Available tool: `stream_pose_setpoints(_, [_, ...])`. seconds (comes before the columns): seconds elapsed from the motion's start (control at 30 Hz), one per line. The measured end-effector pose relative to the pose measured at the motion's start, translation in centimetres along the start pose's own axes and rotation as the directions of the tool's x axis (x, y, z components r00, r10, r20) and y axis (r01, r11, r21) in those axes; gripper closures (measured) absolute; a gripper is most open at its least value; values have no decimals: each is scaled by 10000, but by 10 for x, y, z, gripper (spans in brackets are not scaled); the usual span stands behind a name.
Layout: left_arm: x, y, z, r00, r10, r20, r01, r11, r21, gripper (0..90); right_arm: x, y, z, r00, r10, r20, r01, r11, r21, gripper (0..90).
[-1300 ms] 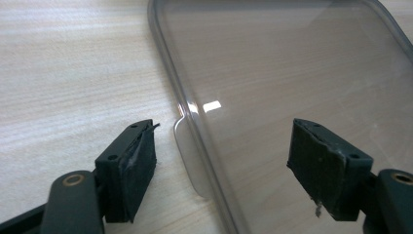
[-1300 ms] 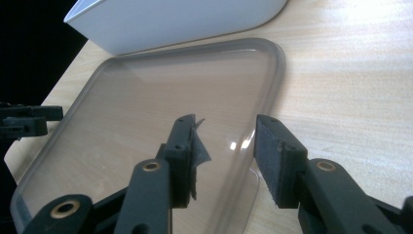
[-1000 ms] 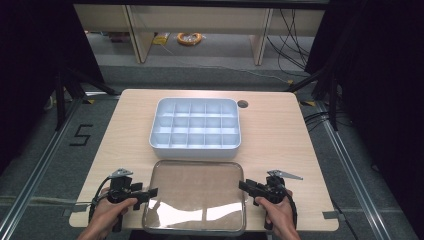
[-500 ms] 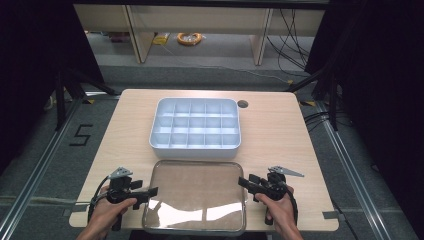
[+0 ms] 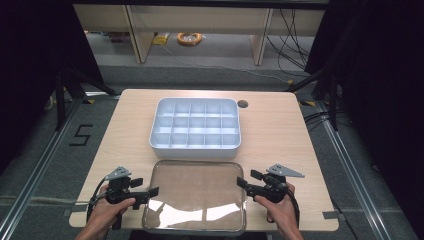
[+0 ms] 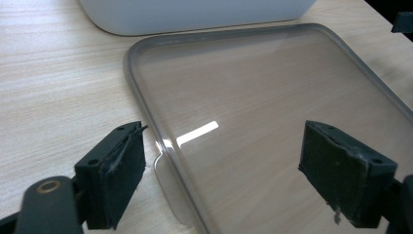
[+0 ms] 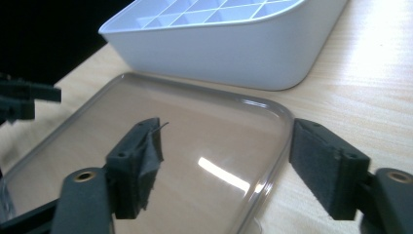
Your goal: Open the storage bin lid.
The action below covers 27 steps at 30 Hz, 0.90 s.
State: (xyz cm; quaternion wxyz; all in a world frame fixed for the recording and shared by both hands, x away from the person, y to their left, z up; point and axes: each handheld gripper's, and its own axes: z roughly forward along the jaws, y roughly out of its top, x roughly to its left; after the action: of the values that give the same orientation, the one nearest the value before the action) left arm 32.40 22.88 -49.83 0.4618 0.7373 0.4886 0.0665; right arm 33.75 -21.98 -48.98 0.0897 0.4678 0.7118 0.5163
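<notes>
Clear lid (image 5: 195, 196), flat on the counter (image 5: 280, 130) just in front of the white compartment tray (image 5: 196, 125), flanked by left gripper (image 5: 145, 189) and right gripper (image 5: 249, 181), fingers wide and empty; risk: thin slick rim likely slips from an uneven two-sided pinch.

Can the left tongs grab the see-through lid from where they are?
Probably yes. The open left tongs straddle the clear plastic lid's left rim beside its small tab, with nothing in between.
</notes>
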Motion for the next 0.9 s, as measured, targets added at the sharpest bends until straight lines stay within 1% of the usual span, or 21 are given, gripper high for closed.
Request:
stream_pose_setpoints(0.03, [0,-1,0,9998,189,-29,-189,9998,8,149,5,0,-6,9994,-339,-18,339,9992,228,257])
stream_pose_setpoints(0.07, [-1,-1,-1,9994,326,-92,-325,9995,56,148,8,-1,-8,9998,-165,-108,167,9997,184,249])
stream_pose_setpoints(0.1, [-1,-1,-1,9994,326,-92,-325,9995,56,148,8,-1,-8,9985,-533,-138,535,9985,94,234])
stream_pose_setpoints(0.13, [-4,-3,-3,10000,-19,9,19,9998,205,148,11,-2,-10,9982,-595,9,595,9981,155,220])
stream_pose_setpoints(0.23, [-5,-4,-4,9997,200,107,-202,9996,200,148,14,-3,-11,9973,-728,-59,729,9972,174,198])
stream_pose_setpoints(0.27, [-5,-4,-5,9996,279,86,-281,9992,285,148,13,-3,-11,9957,-929,-66,930,9955,185,186])
stream_pose_setpoints(0.3, [-7,-5,-6,9998,197,9,-197,9994,286,148,14,-3,-11,9961,-878,-112,880,9958,263,184])
stream_pose_setpoints(0.37, [-8,-6,-7,9993,368,69,-370,9988,305,148,15,-5,-11,9949,-997,-119,998,9949,141,179])
stream_pose_setpoints(0.43, [-10,-8,-9,9990,445,17,-445,9987,267,148,18,-6,-13,9947,-1017,-163,1022,9942,345,174])
stream_pose_setpoints(0.47, [-11,-8,-9,9974,723,71,-724,9973,154,148,20,-8,-15,9942,-1044,-242,1049,9942,227,173])
stream_pose_setpoints(0.5, [-11,-8,-9,9974,723,71,-724,9973,154,149,20,-8,-15,9942,-1044,-242,1049,9942,227,173])
stream_pose_setpoints(0.53, [-11,-9,-8,9951,944,296,-943,9955,-18,149,21,-8,-16,9938,-1061,-320,1068,9940,216,172])
stream_pose_setpoints(0.57, [-13,-9,-9,9950,954,280,-953,9954,-32,149,25,-10,-17,9956,-830,-432,843,9960,288,171])
stream_pose_setpoints(0.6, [-14,-10,-9,9948,974,297,-971,9952,-119,149,24,-11,-18,9924,-1181,-334,1190,9926,237,168])
stream_pose_setpoints(0.63, [-15,-10,-10,9944,1012,305,-1008,9948,-121,149,27,-13,-19,9943,-1000,-378,1011,9945,276,166])
stream_pose_setpoints(0.67, [-15,-11,-11,9936,1086,319,-1084,9941,-75,149,25,-13,-20,9906,-1301,-420,1311,9911,218,165])
stream_pose_setpoints(0.73, [-17,-11,-13,9931,1123,325,-1122,9937,-47,149,27,-14,-22,9909,-1286,-399,1299,9910,336,160])
stream_pose_setpoints(0.77, [-20,-14,-14,9947,961,365,-955,9953,-171,148,29,-17,-23,9883,-1450,-478,1465,9888,293,160])
stream_pose_setpoints(0.8, [-18,-13,-14,9920,1163,496,-1162,9932,-55,148,32,-18,-25,9905,-1266,-539,1285,9911,340,160])
stream_pose_setpoints(0.87, [-18,-15,-15,9930,1069,499,-1062,9942,-149,149,33,-21,-26,9896,-1345,-505,1362,9902,321,160])
stream_pose_setpoints(0.9, [-18,-15,-15,9932,1058,478,-1052,9943,-163,148,35,-21,-30,9925,-1115,-495,1144,9915,614,160])
